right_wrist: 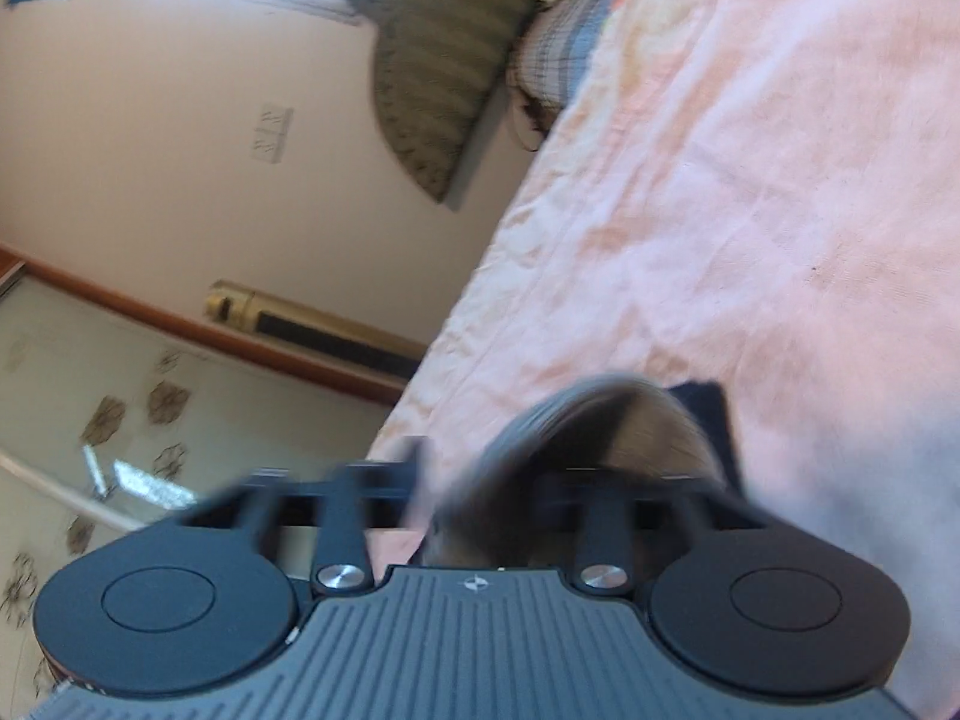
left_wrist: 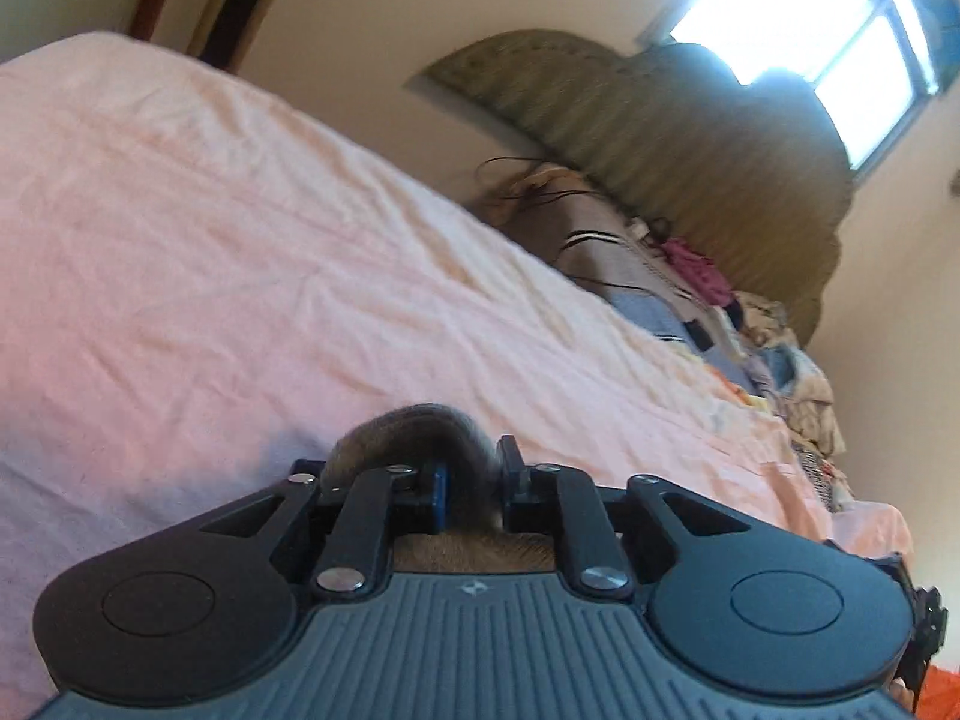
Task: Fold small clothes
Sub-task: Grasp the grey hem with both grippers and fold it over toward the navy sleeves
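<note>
Item: grey garment | Place: over pink bed sheet | left gripper: we see it narrow, cloth between | right gripper: wide, cloth draped, unpinched | Progress: we judge folding unfinished; clothes pile left.

Home bedroom. Wide bed under a wrinkled pale pink cotton sheet ahead of the claw; olive-green scalloped padded headboard beyond; heap of mixed loose clothes beside it; bright window above.
</note>
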Motion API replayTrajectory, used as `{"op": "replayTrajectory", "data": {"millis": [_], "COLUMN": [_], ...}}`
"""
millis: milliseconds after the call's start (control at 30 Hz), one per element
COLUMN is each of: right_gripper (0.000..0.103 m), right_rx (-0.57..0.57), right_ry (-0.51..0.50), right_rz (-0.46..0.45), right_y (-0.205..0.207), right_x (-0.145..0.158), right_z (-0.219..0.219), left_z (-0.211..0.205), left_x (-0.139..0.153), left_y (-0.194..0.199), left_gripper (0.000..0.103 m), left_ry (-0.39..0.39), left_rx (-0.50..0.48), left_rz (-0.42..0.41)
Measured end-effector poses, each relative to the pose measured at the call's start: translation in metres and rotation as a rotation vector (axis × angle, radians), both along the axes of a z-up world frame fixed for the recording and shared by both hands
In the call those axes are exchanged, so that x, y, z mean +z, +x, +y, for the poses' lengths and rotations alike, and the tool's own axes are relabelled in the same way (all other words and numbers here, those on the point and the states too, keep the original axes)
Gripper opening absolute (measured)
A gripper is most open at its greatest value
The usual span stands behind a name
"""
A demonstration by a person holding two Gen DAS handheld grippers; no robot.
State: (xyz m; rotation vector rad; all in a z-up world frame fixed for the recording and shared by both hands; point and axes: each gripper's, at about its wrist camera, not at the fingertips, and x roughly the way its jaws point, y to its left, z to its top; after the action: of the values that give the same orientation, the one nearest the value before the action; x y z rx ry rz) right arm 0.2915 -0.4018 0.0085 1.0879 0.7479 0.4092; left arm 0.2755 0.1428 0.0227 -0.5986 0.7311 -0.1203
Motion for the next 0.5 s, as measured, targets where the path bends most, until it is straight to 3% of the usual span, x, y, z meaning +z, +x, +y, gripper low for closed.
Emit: {"op": "replayTrajectory", "data": {"millis": [33,67,100,167,233,333,400,500], "right_gripper": [0.099,0.099,0.099,0.099,0.099,0.101,0.101,0.097], "right_rx": [-0.020,-0.012,0.000,0.032,0.058,0.053,0.012,-0.052], "right_ry": [-0.020,-0.018,-0.011,-0.020,-0.070,-0.143,-0.146,-0.135], "right_rz": [-0.012,-0.036,-0.049,-0.071,-0.109,-0.125,-0.101,-0.071], "right_y": [-0.003,-0.007,-0.013,-0.032,-0.066,-0.132,-0.176,-0.227], "right_x": [-0.001,-0.001,0.000,0.004,0.013,0.017,0.010,-0.004], "right_z": [0.002,0.004,0.005,0.003,-0.003,-0.018,-0.031,-0.043], "left_z": [0.004,0.010,0.015,0.023,0.031,0.043,0.050,0.058], "left_x": [-0.003,-0.003,-0.001,0.008,0.011,0.002,-0.015,-0.046], "left_y": [-0.004,-0.014,-0.026,-0.061,-0.102,-0.165,-0.207,-0.256], "left_gripper": [0.031,0.049,0.074,0.095,0.097,0.097,0.097,0.095], "left_ry": [0.000,-0.007,-0.007,0.027,0.027,-0.020,-0.092,-0.263], "left_rx": [0.035,0.065,0.098,0.159,0.164,0.151,0.189,0.277], "left_rz": [-0.004,-0.033,-0.071,-0.144,-0.189,-0.163,-0.128,-0.050]}}
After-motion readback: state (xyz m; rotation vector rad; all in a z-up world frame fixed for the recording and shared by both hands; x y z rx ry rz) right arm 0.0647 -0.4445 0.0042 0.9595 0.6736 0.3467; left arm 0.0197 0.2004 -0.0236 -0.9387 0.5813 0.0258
